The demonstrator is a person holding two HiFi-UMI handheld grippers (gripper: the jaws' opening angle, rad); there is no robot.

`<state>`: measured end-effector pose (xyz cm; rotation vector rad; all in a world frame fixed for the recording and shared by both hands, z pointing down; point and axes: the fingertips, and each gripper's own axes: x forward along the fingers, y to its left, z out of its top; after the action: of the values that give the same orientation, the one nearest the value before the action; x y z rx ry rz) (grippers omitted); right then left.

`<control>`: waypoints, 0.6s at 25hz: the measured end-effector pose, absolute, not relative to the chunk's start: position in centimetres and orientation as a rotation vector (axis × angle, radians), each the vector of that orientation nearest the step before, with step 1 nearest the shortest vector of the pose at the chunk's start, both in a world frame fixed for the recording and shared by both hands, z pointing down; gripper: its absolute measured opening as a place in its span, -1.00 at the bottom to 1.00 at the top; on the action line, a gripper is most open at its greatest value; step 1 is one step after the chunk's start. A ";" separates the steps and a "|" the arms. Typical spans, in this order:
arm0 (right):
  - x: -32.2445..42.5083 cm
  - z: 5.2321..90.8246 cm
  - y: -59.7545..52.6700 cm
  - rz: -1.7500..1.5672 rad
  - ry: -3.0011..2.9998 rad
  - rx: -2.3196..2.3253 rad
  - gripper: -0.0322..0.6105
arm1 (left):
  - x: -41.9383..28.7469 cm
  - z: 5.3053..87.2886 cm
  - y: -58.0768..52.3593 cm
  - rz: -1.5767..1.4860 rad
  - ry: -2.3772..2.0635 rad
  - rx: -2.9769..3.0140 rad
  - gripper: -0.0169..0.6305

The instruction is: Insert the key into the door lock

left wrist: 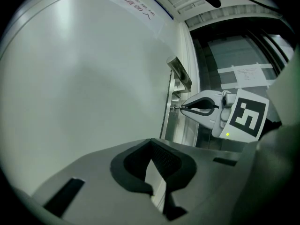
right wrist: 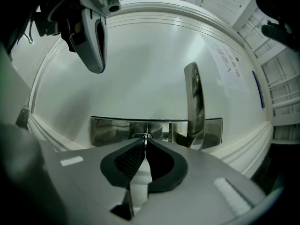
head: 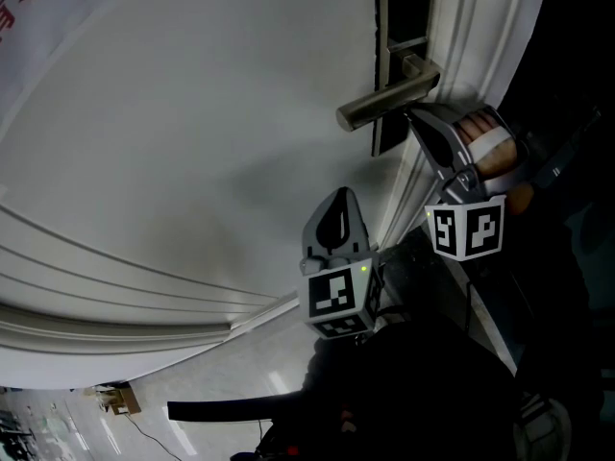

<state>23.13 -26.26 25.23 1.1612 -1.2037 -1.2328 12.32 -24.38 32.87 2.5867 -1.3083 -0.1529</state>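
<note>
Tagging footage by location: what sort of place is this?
Probably an office or institutional interior: a white door with a steel lever handle, a paper notice stuck on it.

The door handle [head: 389, 99] juts out just far of the right gripper [right wrist: 144, 143], whose jaws pinch the key [right wrist: 145, 138] at the lock plate [right wrist: 112, 130]. Door frame [head: 471, 27] mouldings hem the right. Leftward the door [head: 192, 142] face is bare; the left gripper [head: 338, 198] hangs near, apart.

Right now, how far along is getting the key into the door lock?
Done: right gripper clamps the thin metal key. In hand: its tip meets the keyhole in the shiny steel lock plate; depth unclear. Remaining: seating it fully. Left gripper hangs shut, empty.
</note>
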 end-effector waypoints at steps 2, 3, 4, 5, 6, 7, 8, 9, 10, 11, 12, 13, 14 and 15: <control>23.1 25.2 -26.3 -1.234 -1.202 1.161 -0.86 | 12.2 32.8 -24.5 -0.155 -1.310 2.583 -0.94; 23.1 25.2 -26.3 -1.234 -1.202 1.161 -0.86 | 12.2 33.0 -24.5 -0.152 -1.317 2.584 -0.94; 23.1 25.2 -26.3 -1.235 -1.201 1.161 -0.86 | 12.1 33.1 -24.6 -0.149 -1.323 2.587 -0.95; 23.1 25.2 -26.3 -1.235 -1.201 1.162 -0.86 | 12.2 33.2 -24.6 -0.149 -1.325 2.591 -0.94; 23.1 25.2 -26.3 -1.235 -1.202 1.162 -0.86 | 12.2 33.2 -24.6 -0.149 -1.323 2.594 -0.94; 23.1 25.2 -26.3 -1.235 -1.203 1.162 -0.86 | 12.3 33.2 -24.6 -0.149 -1.322 2.595 -0.94; 23.1 25.2 -26.3 -1.235 -1.203 1.162 -0.86 | 12.3 33.2 -24.6 -0.149 -1.319 2.593 -0.94; 23.1 25.2 -26.3 -1.235 -1.203 1.162 -0.86 | 12.4 33.1 -24.6 -0.152 -1.314 2.592 -0.94; 23.1 25.2 -26.3 -1.235 -1.203 1.162 -0.86 | 12.4 32.9 -24.6 -0.157 -1.307 2.593 -0.94; 23.1 25.2 -26.3 -1.234 -1.203 1.162 -0.86 | 12.5 32.8 -24.6 -0.161 -1.301 2.597 -0.94; 23.1 25.2 -26.3 -1.234 -1.203 1.162 -0.86 | 12.6 32.8 -24.6 -0.160 -1.299 2.598 -0.94; 23.1 25.2 -26.3 -1.234 -1.203 1.162 -0.86 | 12.6 32.9 -24.6 -0.155 -1.300 2.596 -0.94; 23.1 25.2 -26.3 -1.235 -1.203 1.162 -0.86 | 12.6 33.0 -24.6 -0.151 -1.301 2.593 -0.94; 23.1 25.2 -26.3 -1.236 -1.202 1.161 -0.86 | 12.6 33.0 -24.5 -0.149 -1.296 2.590 -0.94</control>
<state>23.09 -26.30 25.24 1.1614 -1.2019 -1.2356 12.60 -24.54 32.98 2.5904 -1.2964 -0.1495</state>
